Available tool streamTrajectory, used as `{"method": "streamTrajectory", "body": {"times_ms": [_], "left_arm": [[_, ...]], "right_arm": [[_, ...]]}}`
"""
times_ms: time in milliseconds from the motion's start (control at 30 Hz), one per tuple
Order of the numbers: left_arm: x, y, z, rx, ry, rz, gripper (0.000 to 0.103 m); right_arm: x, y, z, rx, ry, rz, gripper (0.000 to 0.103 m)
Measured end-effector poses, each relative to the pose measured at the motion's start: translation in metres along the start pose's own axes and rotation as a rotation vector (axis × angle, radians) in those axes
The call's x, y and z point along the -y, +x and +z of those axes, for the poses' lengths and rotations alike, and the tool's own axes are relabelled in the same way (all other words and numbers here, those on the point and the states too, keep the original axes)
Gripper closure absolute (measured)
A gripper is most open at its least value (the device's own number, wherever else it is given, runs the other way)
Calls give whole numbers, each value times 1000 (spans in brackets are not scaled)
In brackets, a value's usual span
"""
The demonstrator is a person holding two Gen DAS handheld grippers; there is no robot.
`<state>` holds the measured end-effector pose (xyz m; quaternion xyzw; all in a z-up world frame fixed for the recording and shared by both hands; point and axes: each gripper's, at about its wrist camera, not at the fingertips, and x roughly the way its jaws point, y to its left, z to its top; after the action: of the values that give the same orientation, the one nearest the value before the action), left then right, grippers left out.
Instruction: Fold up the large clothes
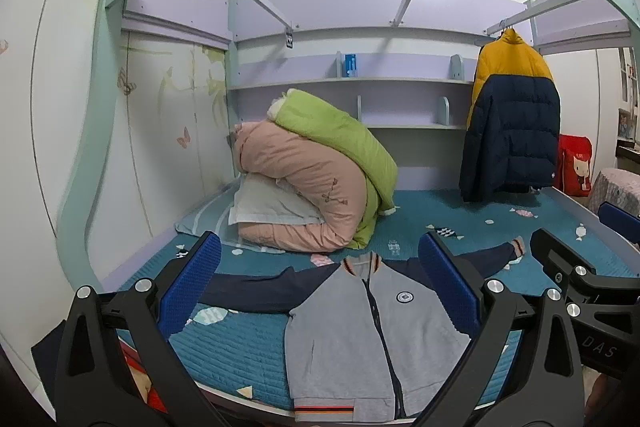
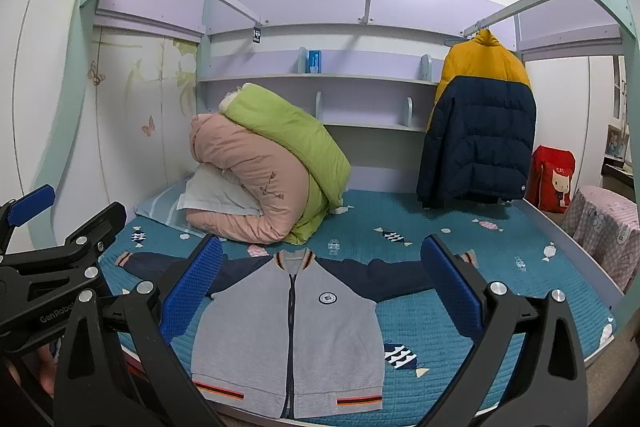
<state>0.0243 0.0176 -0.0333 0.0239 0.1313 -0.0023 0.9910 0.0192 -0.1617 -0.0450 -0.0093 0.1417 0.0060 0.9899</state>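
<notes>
a grey jacket (image 2: 294, 335) with navy sleeves is laid flat, front up and zipped, on the teal quilted bedspread (image 2: 440, 323). its hem, striped in orange and black, lies at the bedspread's near edge and its collar points away toward the bedding pile, so the long axis of the body runs near to far; the sleeves are spread out sideways.

the left gripper (image 1: 320, 281) is held wide open above the jacket, nothing grasped or touched. the right gripper (image 2: 322, 279) is likewise spread wide and empty. ribbed blue pads (image 2: 192, 291) are seen on black fingers.

beyond the jacket's collar, a pink and green duvet (image 2: 280, 163) is heaped over a white pillow (image 2: 216, 197). right of the duvet, a puffy yellow and navy coat (image 2: 480, 123) is hung from a rail.
</notes>
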Motion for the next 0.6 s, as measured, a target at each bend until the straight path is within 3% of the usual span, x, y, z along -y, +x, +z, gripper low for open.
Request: {"method": "streamTrajectory", "body": {"times_ms": [333,600], "left_arm": [[-6,46,-3,-82,-3,4,5],[-28,125,-34,-260,-41,26,5]], "right_arm": [[-7,44,-5,-52,4,21,7],[-25,136,-38,-198,-7,49,7]]}}
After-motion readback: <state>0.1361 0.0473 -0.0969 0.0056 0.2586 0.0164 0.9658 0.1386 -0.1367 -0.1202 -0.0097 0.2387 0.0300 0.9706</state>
